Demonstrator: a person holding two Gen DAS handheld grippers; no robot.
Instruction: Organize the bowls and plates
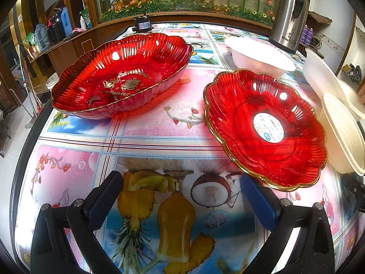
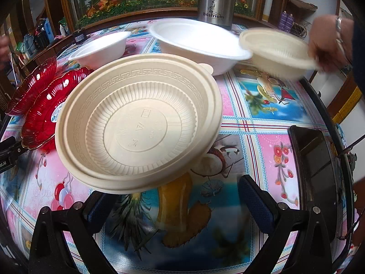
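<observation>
Left gripper (image 1: 180, 196) wide open, empty, just below round red plate (image 1: 267, 127). Right gripper (image 2: 178, 198) wide open, empty, cream plastic bowl (image 2: 136, 123) just ahead.

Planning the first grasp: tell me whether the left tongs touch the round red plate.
Apart. In the left wrist view the left tongs stand open, with tablecloth showing between them and the round red plate.

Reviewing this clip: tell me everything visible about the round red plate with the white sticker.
The round red plate looks like translucent ribbed plastic or glass, with a scalloped gold-edged rim and a white oval printed sticker at its centre. It is empty and lies on the patterned tablecloth, right of the larger red dish and apart from it. The cream bowl overlaps its right edge in both views; contact is unclear. Neither gripper touches it.
</observation>
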